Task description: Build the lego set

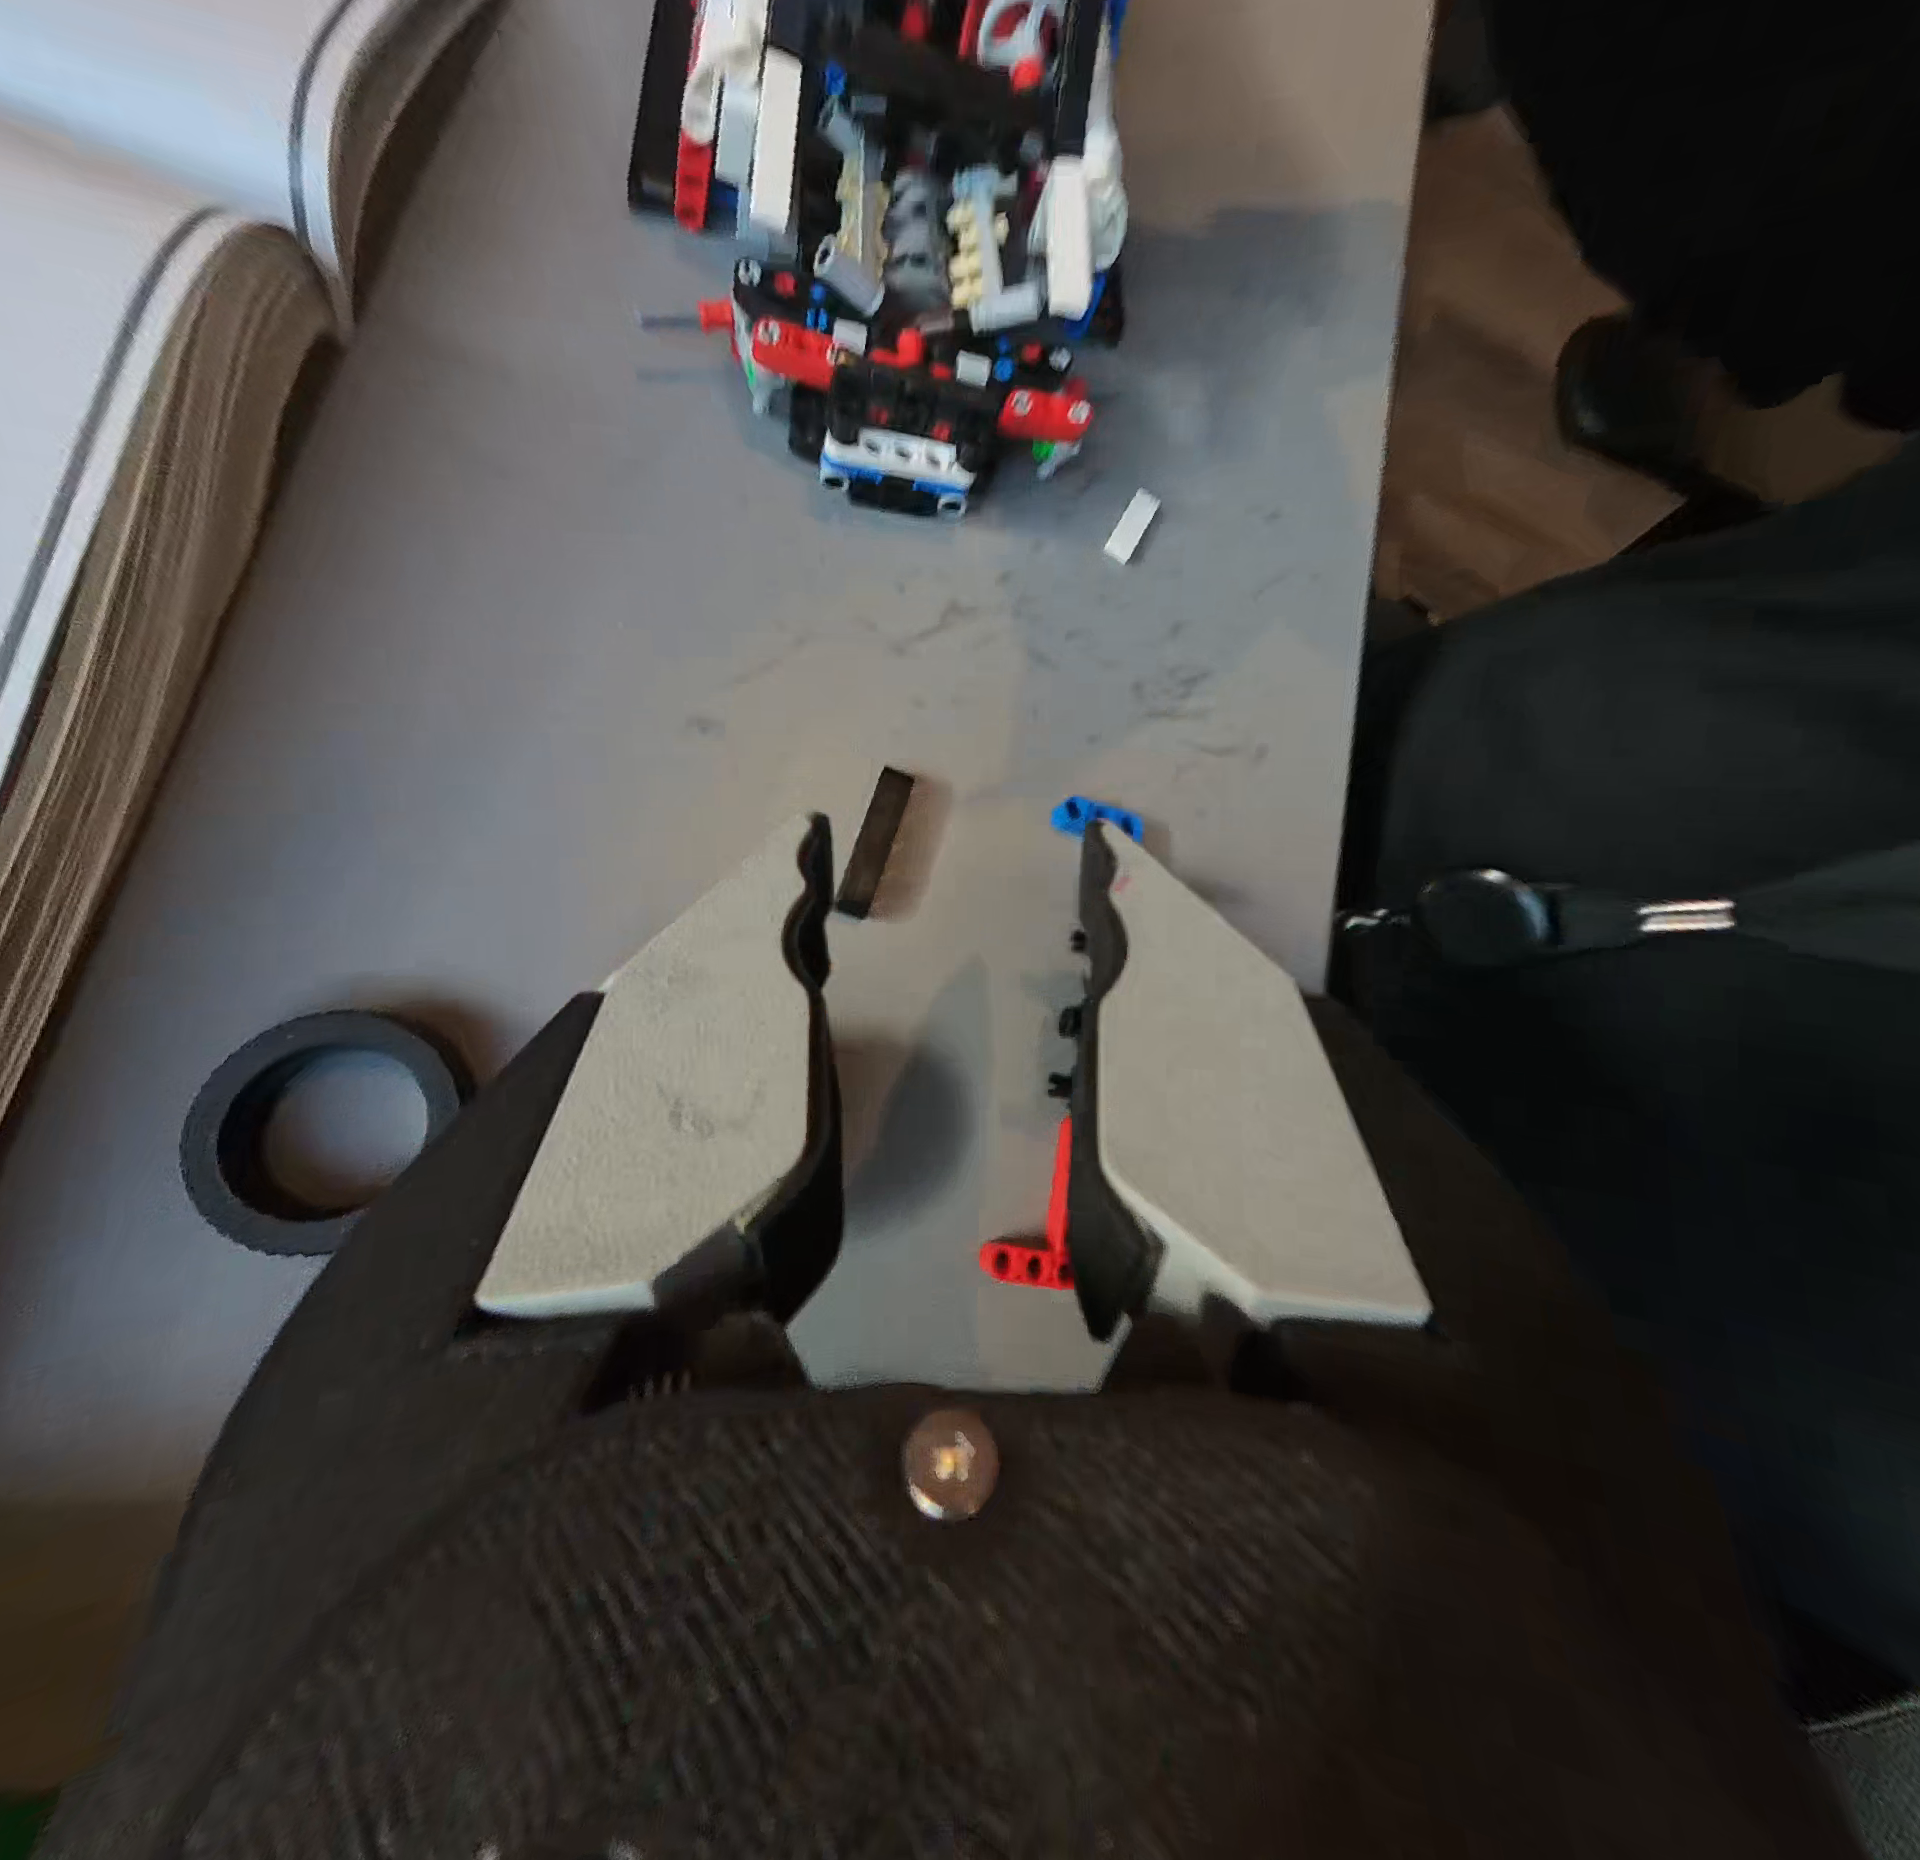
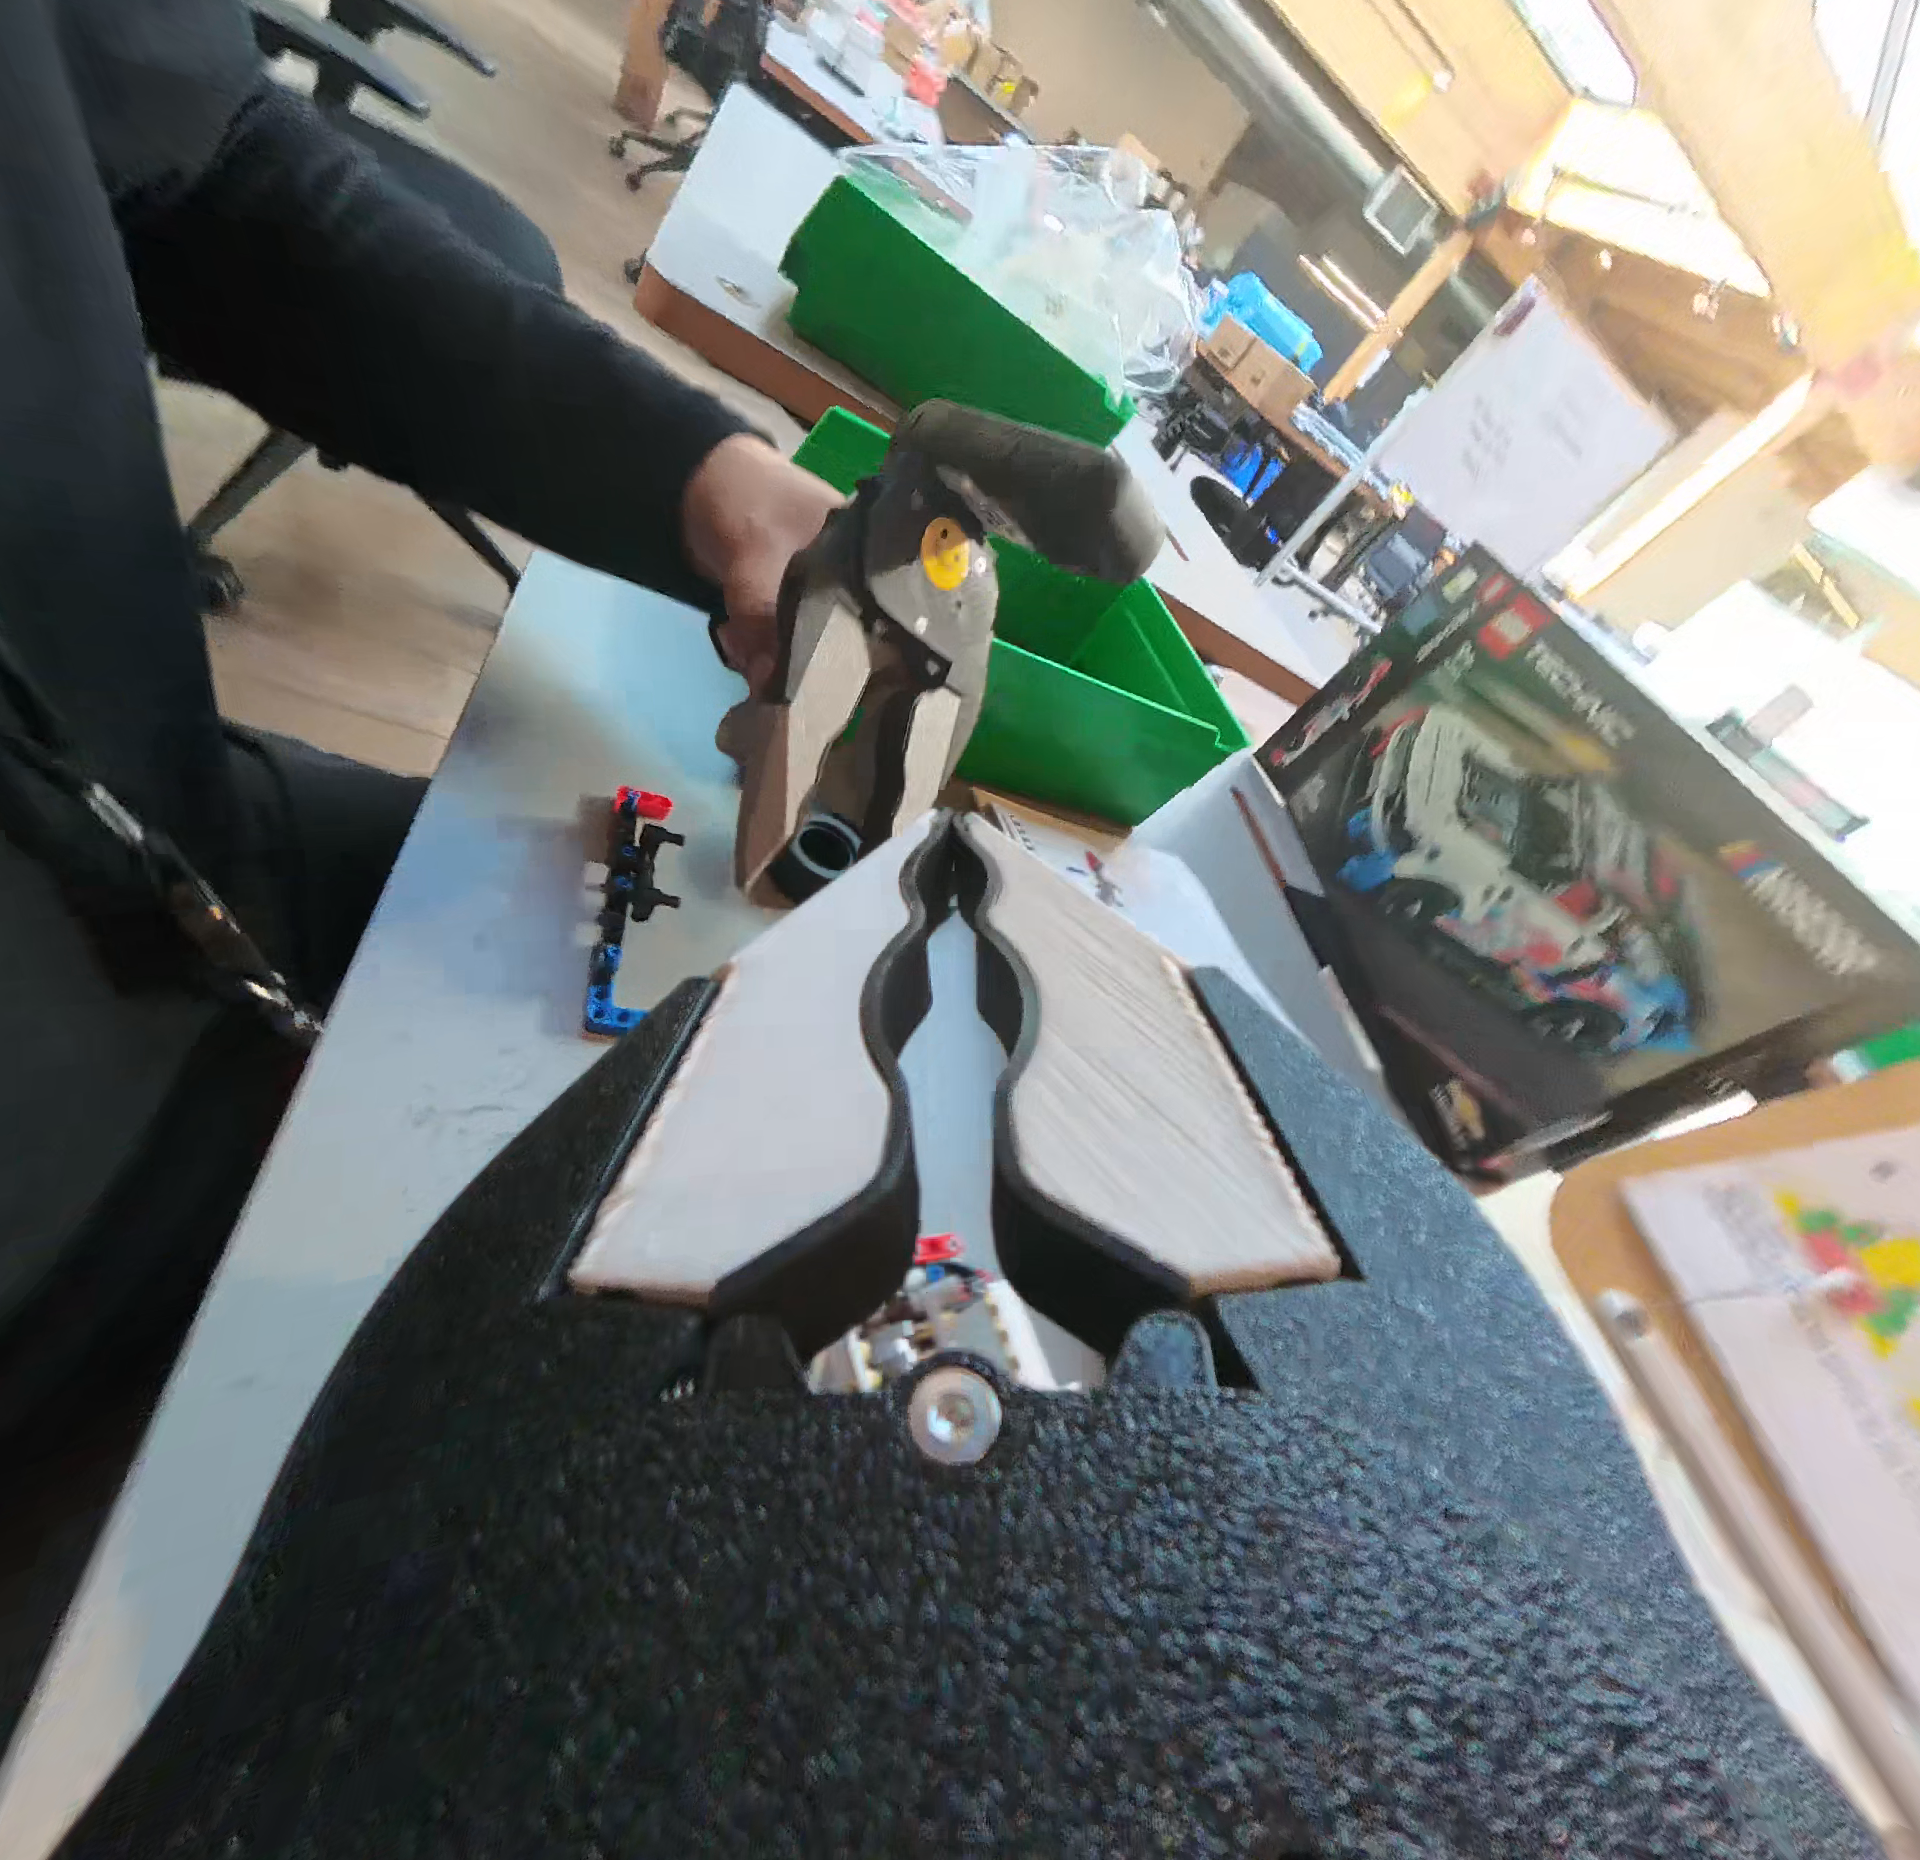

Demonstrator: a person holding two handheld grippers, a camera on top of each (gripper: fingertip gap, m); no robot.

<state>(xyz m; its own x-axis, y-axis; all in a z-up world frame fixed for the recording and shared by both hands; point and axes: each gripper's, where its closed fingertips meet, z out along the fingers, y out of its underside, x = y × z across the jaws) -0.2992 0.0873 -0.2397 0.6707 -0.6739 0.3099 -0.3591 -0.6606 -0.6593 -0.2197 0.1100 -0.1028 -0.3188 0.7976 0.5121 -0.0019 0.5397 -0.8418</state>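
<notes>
Left wrist view: the left hand-held gripper [image 1: 956, 839] hangs over a grey bench [image 1: 499, 667], its jaws spread wide and holding nothing. A small black beam [image 1: 878, 842] lies on the bench just beside the left fingertip. A long beam assembly [image 1: 1060, 1135], blue at the far end and red at the near end with black pins along it, lies beside and partly under the right finger. Farther off stands the part-built lego car [image 1: 914, 252], white, black, red and blue, with a loose white piece [image 1: 1132, 525] near its front. A black tire [image 1: 317, 1130] lies to the left, below an open instruction booklet [image 1: 125, 356].

Right wrist view: the right hand-held gripper [image 2: 954, 842] is raised, its tips pressed together on nothing. Beyond it a hand [image 2: 753, 553] holds the left hand-held gripper above the bench. Green bins [image 2: 1091, 709] and the lego set box [image 2: 1558, 823] stand behind.
</notes>
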